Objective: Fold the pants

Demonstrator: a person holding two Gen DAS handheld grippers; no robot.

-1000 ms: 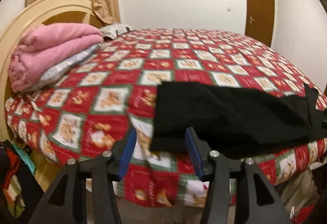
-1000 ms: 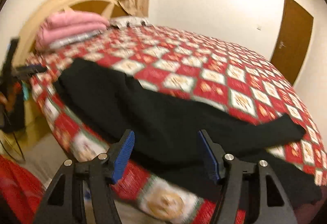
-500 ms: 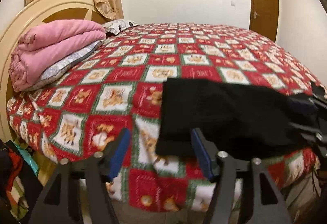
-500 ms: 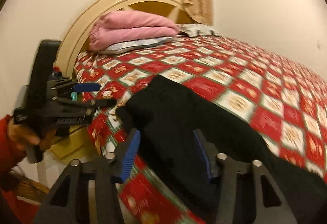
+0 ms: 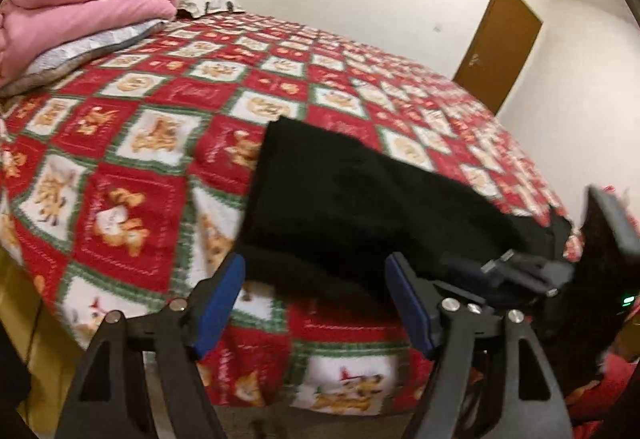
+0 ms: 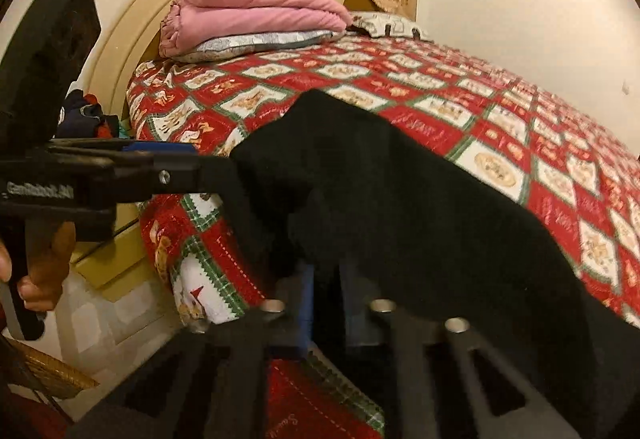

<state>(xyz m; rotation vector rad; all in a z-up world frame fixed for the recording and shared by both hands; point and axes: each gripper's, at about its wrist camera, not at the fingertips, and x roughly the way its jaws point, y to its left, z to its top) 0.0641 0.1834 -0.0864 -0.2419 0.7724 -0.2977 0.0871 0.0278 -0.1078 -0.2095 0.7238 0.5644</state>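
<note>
Item: my right gripper (image 6: 324,291), black frame with blue pads, jaws just drawn together and now clenched on the near hanging edge of the black, soft knit pants (image 6: 400,199); dark cloth sits between the pads and drapes over both of them, so I judge the pinch holds fabric, though how many layers I cannot tell. Item: my left gripper (image 5: 316,303), same make, jaws lately widening and now released, nothing pressed between them; one blue pad (image 5: 216,303) stands just outside the pants' end at the bed edge, the other (image 5: 408,303) sits against the hanging cloth, so the corner of the garment lies in the gap, ungripped. Item: the pants, laid lengthwise along the near edge of the red, white and green patchwork bedspread (image 5: 132,175), one long side spilling over that edge toward me. To do this step well, I would push the left pads further over the corner before closing, catch all layers together, match the right grip in depth, then lift both ends evenly so the cloth folds without twisting. Item: the person's hand (image 6: 44,263) on the left tool's handle, off the bedspread's near corner. Item: folded pink blanket (image 5: 80,11) on a grey pillow, at the bedspread's head end, well apart from the pants.
</note>
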